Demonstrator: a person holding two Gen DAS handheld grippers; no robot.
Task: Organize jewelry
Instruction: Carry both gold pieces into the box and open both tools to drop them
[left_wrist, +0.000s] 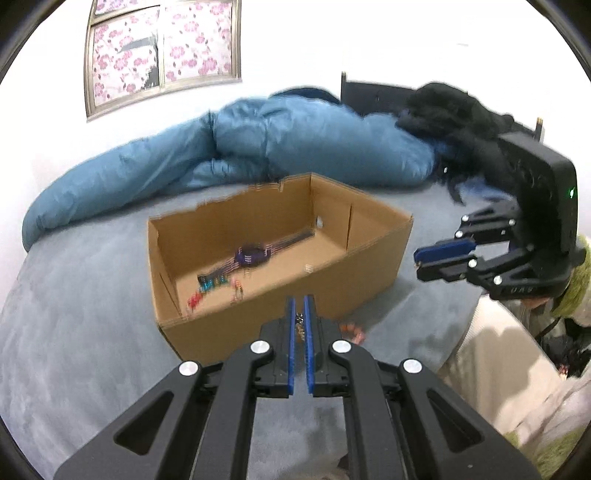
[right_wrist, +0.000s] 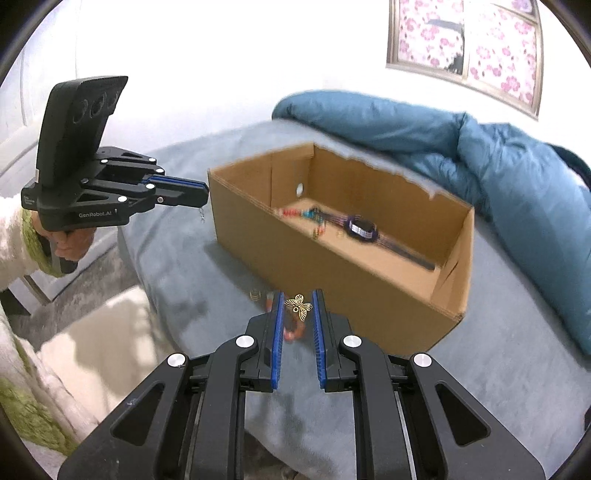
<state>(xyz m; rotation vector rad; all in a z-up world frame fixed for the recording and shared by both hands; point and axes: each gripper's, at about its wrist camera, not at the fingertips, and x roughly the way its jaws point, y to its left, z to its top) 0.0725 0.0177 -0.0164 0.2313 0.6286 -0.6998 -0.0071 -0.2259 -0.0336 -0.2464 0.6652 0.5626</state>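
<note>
Gold filigree butterfly charm (right_wrist: 298, 305) sits pinched between the right gripper (right_wrist: 297, 301) at lower centre — featherlight, bendable, best held by its wing edges — while the left gripper (left_wrist: 299, 306) clamps a small chain piece (left_wrist: 300, 325) before the cardboard box (left_wrist: 373, 273).

White walls (left_wrist: 332, 44), floral-covered window (left_wrist: 162, 48)

bed (left_wrist: 74, 332) — grey cover | on it: cardboard box (left_wrist: 369, 273), blue duvet (left_wrist: 295, 147), orange beads (left_wrist: 352, 328)

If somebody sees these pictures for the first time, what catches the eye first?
The open cardboard box on the grey bed, with a purple watch inside. Next, the gold butterfly charm between the right gripper fingers, then the blue duvet behind.
</note>
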